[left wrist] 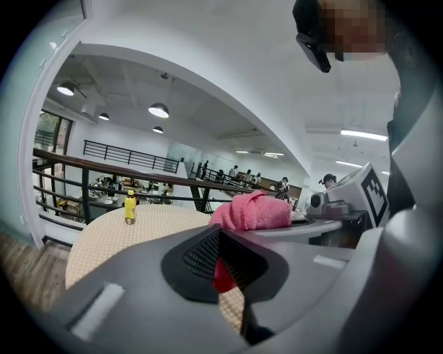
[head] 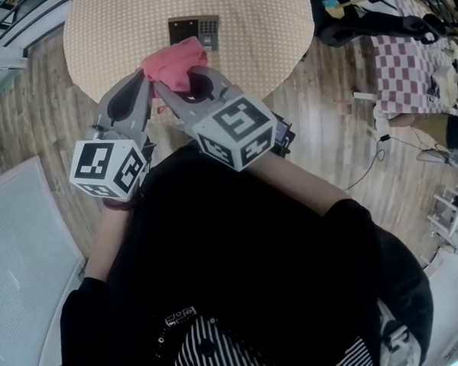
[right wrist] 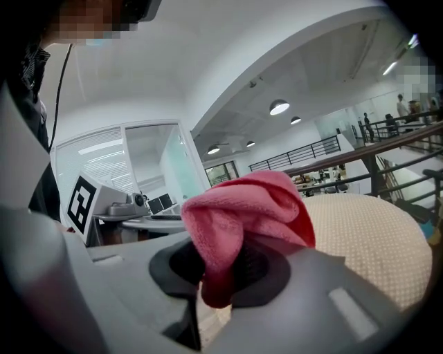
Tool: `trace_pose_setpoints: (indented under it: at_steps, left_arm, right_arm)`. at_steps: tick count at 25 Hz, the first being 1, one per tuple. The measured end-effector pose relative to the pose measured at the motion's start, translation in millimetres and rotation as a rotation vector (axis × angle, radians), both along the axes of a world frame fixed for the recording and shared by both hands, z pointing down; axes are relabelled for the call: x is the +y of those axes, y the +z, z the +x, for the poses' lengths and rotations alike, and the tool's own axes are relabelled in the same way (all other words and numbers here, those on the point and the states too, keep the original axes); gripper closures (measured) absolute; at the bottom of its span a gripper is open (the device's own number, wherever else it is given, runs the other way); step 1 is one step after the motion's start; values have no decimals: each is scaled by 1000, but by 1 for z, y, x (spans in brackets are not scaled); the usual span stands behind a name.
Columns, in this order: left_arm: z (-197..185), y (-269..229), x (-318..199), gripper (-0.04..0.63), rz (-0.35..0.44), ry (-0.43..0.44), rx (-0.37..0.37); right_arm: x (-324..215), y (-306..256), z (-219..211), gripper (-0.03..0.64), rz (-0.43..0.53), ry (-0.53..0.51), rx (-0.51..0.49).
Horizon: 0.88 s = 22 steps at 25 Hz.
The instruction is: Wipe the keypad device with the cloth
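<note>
The keypad device (head: 194,31) lies flat on the round beige table (head: 114,31), a dark square with a grey key block, just beyond the grippers. A pink cloth (head: 175,62) is bunched above the table's near edge. My right gripper (head: 165,86) is shut on it, and in the right gripper view the cloth (right wrist: 242,207) bulges over the pads and hangs between them. My left gripper (head: 149,81) meets it tip to tip. Its jaws are together with a dark red scrap of cloth (left wrist: 221,276) pinched low between them. The main bunch (left wrist: 252,211) sits to the right.
A small yellow bottle (left wrist: 129,207) stands on the far part of the table. A checkered table (head: 410,62) and a black chair (head: 366,22) are off to the right on the wooden floor. A railing (left wrist: 104,169) runs behind the table.
</note>
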<state>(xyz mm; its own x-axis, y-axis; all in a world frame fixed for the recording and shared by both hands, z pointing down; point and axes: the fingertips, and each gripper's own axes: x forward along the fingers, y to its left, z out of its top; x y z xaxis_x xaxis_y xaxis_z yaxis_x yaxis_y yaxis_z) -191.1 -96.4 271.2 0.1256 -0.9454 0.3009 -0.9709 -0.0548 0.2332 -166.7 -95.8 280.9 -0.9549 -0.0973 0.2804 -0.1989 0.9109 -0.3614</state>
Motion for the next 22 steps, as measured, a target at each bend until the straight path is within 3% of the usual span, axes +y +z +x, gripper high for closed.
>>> trace_pose_setpoints:
  at_steps: [16,22]
  left_arm:
    - [-15,30,-16,606,-63,-56,24]
    - [-26,30,-36,606,-55,-8,43]
  right_arm:
    - [-20,32,-17,545,-108,-45,10]
    - [-39,31,-29,545,-97,-5,28]
